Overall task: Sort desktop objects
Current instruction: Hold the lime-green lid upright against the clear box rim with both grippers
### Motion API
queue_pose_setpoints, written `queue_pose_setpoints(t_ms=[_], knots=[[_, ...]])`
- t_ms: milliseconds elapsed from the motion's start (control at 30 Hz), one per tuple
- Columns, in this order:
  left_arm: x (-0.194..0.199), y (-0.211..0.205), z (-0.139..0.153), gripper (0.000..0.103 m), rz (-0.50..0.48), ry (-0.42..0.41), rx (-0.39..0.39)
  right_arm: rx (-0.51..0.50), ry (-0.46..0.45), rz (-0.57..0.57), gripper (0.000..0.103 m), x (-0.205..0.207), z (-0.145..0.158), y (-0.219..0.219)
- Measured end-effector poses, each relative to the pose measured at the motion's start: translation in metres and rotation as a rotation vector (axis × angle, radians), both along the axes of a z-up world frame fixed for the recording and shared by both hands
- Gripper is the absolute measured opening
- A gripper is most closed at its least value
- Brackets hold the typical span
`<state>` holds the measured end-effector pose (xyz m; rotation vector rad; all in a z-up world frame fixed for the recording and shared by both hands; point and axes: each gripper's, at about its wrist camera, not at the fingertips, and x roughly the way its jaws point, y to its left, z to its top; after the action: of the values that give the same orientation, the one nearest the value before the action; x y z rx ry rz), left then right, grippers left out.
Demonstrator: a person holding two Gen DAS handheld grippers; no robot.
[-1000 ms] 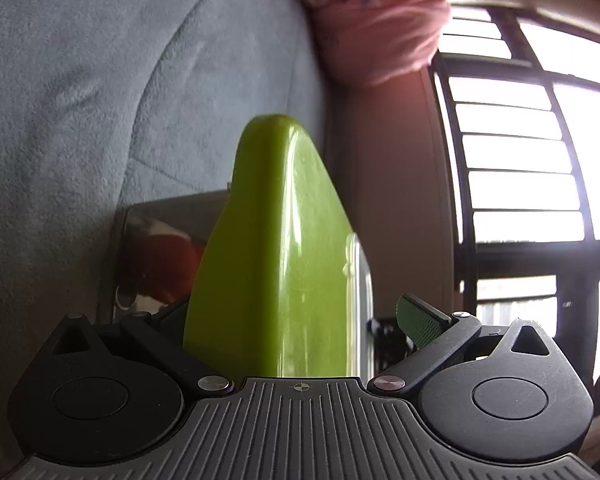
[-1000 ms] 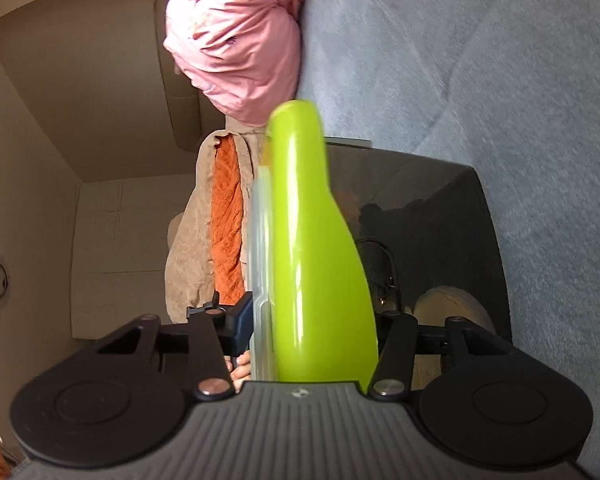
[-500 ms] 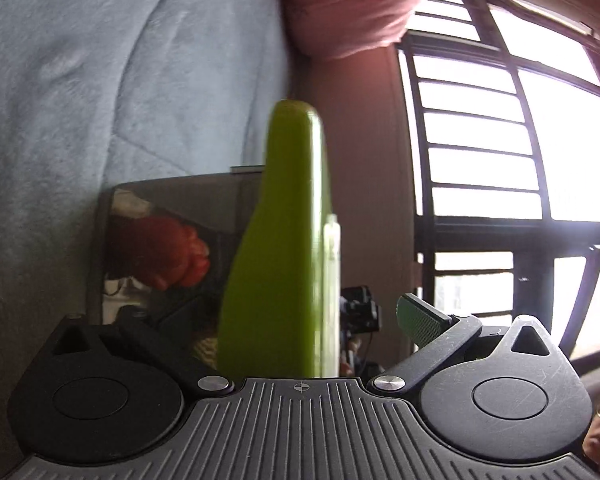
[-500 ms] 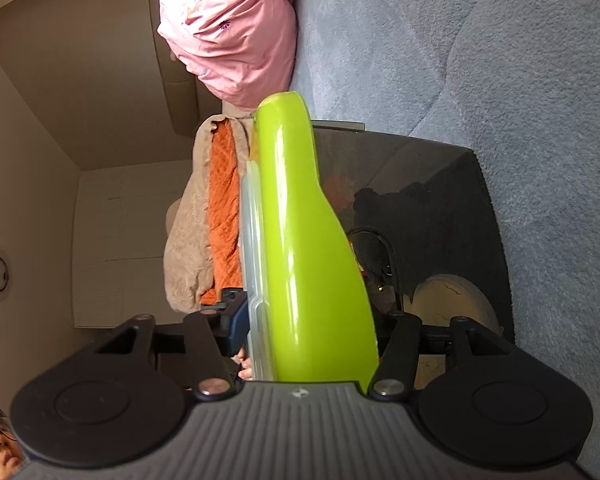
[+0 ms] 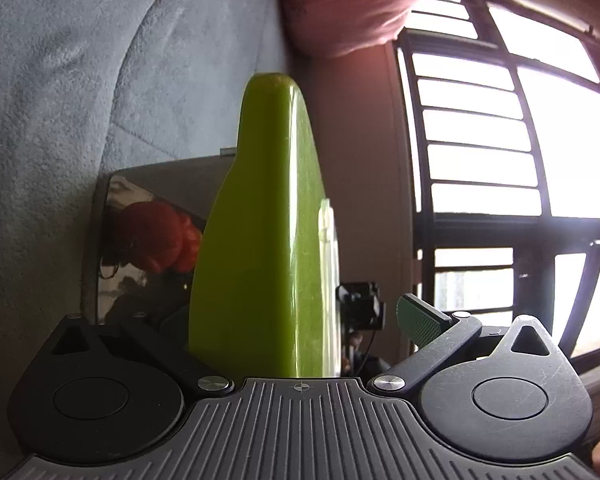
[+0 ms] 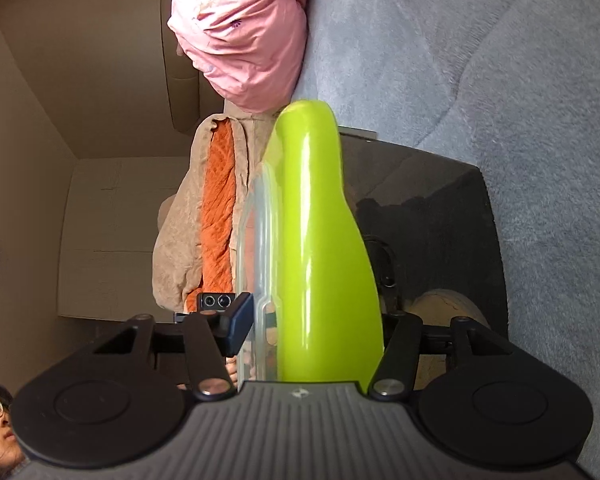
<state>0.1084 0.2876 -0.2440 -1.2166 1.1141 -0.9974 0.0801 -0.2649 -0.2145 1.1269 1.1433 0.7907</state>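
Right gripper (image 6: pixel 320 324): clamped on the box (image 6: pixel 324 260), blue pad (image 6: pixel 242 318) pressed to the clear lid (image 6: pixel 260 240) at 9 o'clock, other finger against the green shell at 3 o'clock. Box upright in that view, running from 6 toward 12 o'clock.

Left gripper (image 5: pixel 296 320): jaws apart. Green pad (image 5: pixel 420 320) well clear of the box (image 5: pixel 256 240) at 4 o'clock; other finger hidden behind the shell, so contact on that side impossible to tell. Lid edge (image 5: pixel 326 280) just visible along the box's 3 o'clock side.

Changed over the last second: in the left view, broad face of the box, then edge-on, now partly turned back. More window (image 5: pixel 500 160) in view at 3 o'clock than a second ago. In the right view almost nothing different: same grip, same pose. Left pad no nearer the box throughout.

Likely meaning: box carried in the air by the right gripper alone, with the left one swinging around it rather than taking hold. Handover or two-handed support not yet begun.

Behind: dark table (image 6: pixel 440 220) at 3 o'clock, grey sofa (image 6: pixel 500 80) at 2 o'clock, pink bundle (image 6: pixel 244 40) at 12 o'clock. Box above the table, not on it; sorting of this item apparently unfinished, destination not visible.
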Motion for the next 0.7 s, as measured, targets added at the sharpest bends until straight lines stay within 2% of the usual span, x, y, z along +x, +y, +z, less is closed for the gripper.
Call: queue_pose_setpoints(t_ms=[133, 400, 700], knots=[[0.003, 0.005, -0.007, 0.103, 0.023, -0.01, -0.055, -0.01, -0.027, 0.018, 0.055, 0.007, 0.003, 0.004], [0.029, -0.003, 0.003, 0.103, 0.024, -0.041, -0.007, 0.018, -0.111, 0.017, 0.055, 0.04, 0.004, 0.005], [0.106, -0.003, 0.031, 0.103, 0.074, -0.101, 0.058, 0.067, -0.184, -0.028, 0.056, 0.086, -0.002, -0.001]])
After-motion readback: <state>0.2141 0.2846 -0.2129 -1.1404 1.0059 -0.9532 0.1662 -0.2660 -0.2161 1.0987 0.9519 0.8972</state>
